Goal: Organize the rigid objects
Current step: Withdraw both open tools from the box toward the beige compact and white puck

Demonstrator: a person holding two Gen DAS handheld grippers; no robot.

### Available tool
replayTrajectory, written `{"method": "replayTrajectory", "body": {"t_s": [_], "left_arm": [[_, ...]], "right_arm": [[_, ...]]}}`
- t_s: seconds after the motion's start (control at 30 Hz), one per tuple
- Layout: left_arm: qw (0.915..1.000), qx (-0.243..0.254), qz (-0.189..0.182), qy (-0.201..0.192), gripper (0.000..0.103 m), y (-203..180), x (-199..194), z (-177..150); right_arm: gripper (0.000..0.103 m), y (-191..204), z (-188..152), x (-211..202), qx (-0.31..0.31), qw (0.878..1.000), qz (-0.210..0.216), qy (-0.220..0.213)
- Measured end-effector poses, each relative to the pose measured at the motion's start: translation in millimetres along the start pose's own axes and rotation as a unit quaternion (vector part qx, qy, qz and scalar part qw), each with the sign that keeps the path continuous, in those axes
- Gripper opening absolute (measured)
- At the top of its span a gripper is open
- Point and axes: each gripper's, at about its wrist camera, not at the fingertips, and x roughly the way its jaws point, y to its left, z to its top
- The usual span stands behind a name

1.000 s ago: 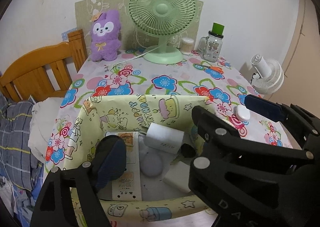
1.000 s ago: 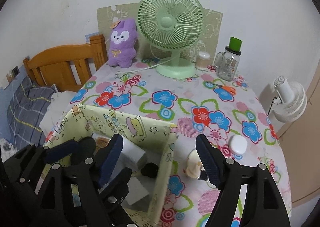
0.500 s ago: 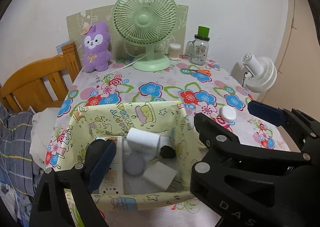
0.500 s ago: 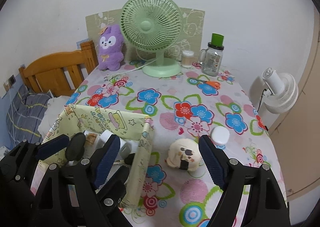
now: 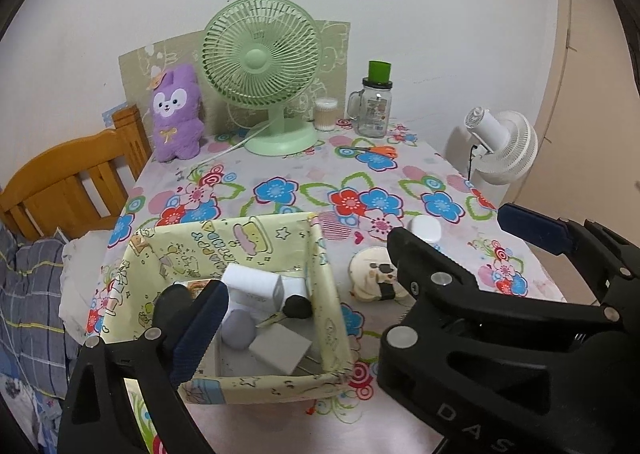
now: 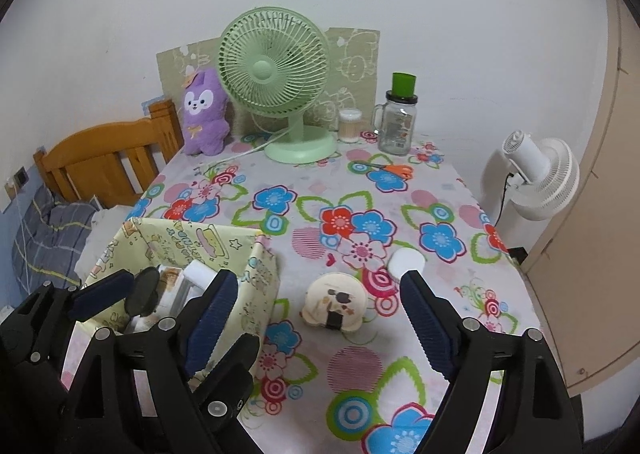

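Note:
A yellow cartoon-print storage box (image 5: 320,282) (image 6: 260,274) stands at the table's near left. It holds a white box (image 5: 252,288), a grey round thing (image 5: 239,330), a grey block (image 5: 280,346) and a black key fob (image 5: 298,306). A cream round case with a black strap (image 5: 374,278) (image 6: 334,302) lies right of the box. A white round case (image 5: 426,228) (image 6: 407,263) lies beyond it. My left gripper (image 5: 360,294) is open and empty above the box. My right gripper (image 6: 316,318) is open and empty above the cream case.
A green desk fan (image 6: 276,74), a purple plush (image 6: 204,110), a cotton-swab jar (image 6: 350,125), a green-lidded glass jar (image 6: 398,122) and orange scissors (image 6: 394,170) stand at the table's back. A white floor fan (image 6: 536,178) is off the right edge, a wooden bedframe (image 6: 104,162) to the left.
Both grippers have pulled back and risen, so the box and table look further away. The cream case came into the left wrist view. Both grippers stay open.

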Motion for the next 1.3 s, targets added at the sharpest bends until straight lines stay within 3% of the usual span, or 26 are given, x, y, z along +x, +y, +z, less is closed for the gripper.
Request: {"method": "replayTrajectory", "body": {"t_s": [0.67, 1.3], "left_arm": [[0.9995, 0.022, -0.021, -0.009, 0.100, -40.9, -3.8, 0.7], [0.9992, 0.031, -0.023, 0.007, 0.100, -81.4, 27.7, 0.3]], "right_arm": [[0.094, -39.2, -10.2, -20.5, 0.025, 0.999, -0.022, -0.012], [0.094, -80.8, -18.3, -2.0, 0.033, 0.999, -0.033, -0.004]]}}
